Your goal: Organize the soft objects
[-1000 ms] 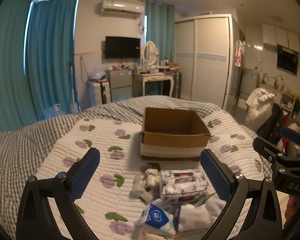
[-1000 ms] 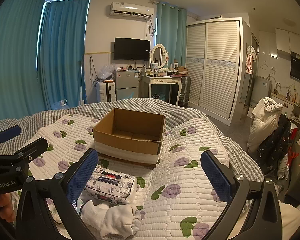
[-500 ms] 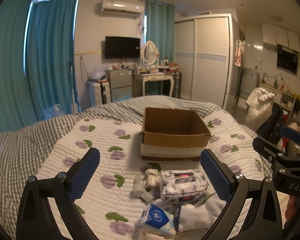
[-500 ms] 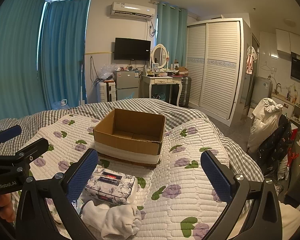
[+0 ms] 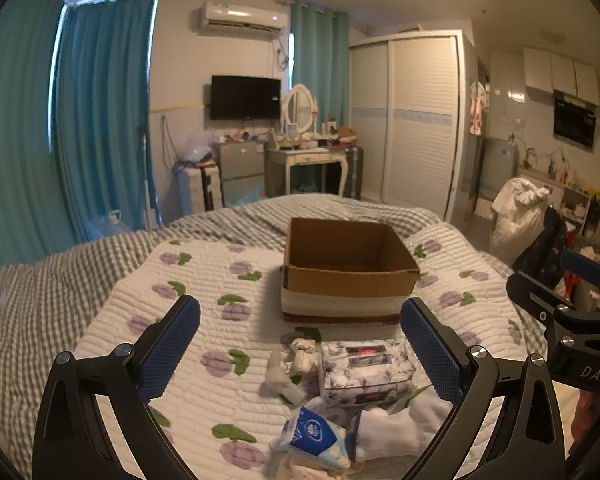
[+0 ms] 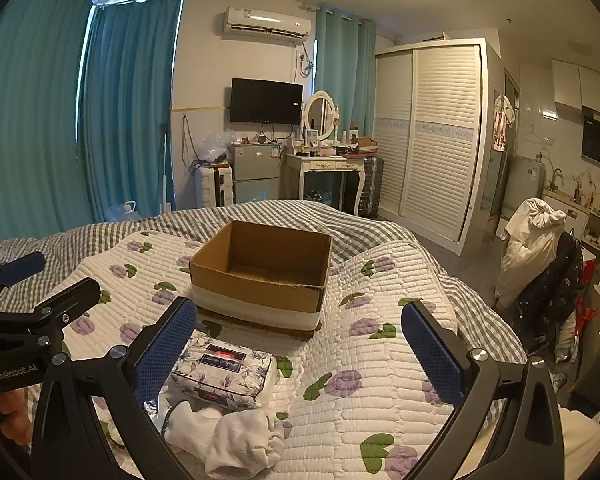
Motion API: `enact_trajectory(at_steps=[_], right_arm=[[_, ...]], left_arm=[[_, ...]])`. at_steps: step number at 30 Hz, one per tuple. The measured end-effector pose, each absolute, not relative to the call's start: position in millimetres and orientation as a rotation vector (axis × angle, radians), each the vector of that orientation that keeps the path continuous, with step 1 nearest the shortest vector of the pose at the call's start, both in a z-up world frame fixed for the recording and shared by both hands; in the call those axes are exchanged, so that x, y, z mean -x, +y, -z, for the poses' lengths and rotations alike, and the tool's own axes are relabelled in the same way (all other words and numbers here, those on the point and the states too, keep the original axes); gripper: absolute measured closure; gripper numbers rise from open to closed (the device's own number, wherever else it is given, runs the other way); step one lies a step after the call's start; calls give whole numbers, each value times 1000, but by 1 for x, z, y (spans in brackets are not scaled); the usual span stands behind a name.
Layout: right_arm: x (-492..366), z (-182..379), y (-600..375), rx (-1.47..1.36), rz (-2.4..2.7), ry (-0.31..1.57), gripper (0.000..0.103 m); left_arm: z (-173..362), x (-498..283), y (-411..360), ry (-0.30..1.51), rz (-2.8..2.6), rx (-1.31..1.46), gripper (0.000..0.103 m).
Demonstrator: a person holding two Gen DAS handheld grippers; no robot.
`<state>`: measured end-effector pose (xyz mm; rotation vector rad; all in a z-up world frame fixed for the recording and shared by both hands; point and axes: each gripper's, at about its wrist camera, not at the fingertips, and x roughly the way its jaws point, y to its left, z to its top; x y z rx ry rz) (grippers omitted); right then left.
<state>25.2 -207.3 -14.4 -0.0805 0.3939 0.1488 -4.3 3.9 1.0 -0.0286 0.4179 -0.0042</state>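
Observation:
An open cardboard box [image 5: 348, 264] stands empty on the flowered quilt; it also shows in the right wrist view [image 6: 260, 276]. In front of it lie a floral tissue pack [image 5: 366, 372], a blue tissue packet [image 5: 314, 436], white socks [image 5: 396, 428] and small white items [image 5: 292, 368]. The floral pack [image 6: 224, 372] and the socks [image 6: 236, 440] also show in the right wrist view. My left gripper [image 5: 300, 356] is open and empty above the pile. My right gripper [image 6: 298, 356] is open and empty, to the right of the pile.
The quilt [image 6: 380, 360] covers a bed with a grey checked sheet [image 5: 40, 288]. Behind the bed are curtains, a dresser [image 6: 324, 172] and a wardrobe. A chair with clothes [image 6: 548, 280] stands at the right.

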Motion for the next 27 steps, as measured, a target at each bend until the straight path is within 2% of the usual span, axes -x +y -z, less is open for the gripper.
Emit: enact_trajectory(at_steps=[11,21,27], right_arm=[[-3,5,-206,116,-209,400,0],[-26,101,-189,161,-303,697,0],[-33,142,-166,219,-376,800,0]], left_arm=[[-3,16,9,453,11,23,1],[66,14,18,640,-30,17,1],[98,10,18,729,-38,16,2]])
